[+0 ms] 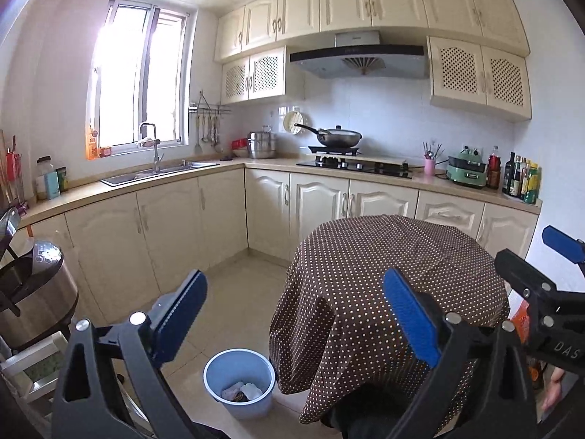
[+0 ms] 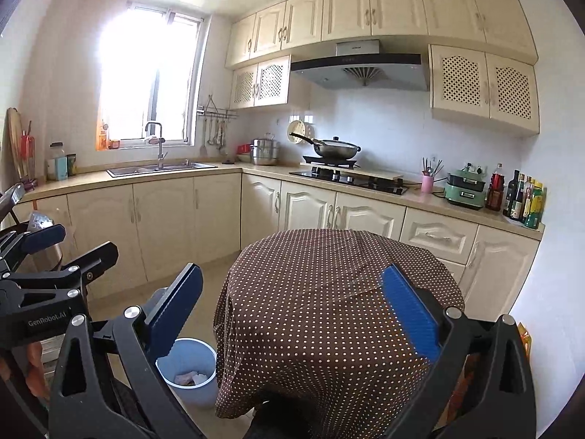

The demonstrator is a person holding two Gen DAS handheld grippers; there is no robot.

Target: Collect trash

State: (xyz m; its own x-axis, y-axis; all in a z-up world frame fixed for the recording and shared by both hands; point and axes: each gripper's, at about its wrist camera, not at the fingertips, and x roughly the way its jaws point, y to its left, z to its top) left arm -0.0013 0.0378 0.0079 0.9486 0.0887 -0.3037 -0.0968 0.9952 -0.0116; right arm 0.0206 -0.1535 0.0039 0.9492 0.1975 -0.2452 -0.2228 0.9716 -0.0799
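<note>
Both claws (image 1: 296,314) (image 2: 292,311) apart, empty; dotted tablecloth (image 1: 365,274); tiled floor (image 1: 237,311).

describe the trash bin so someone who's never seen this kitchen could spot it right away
Find the round table under the brown polka-dot cloth in the middle of the kitchen. On the tiled floor at its left foot stands the bin, a small, round, light blue plastic bucket with crumpled trash inside. It is the only blue container on the floor.

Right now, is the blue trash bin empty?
No, the blue trash bin on the floor beside the covered table has crumpled scraps inside.
</note>
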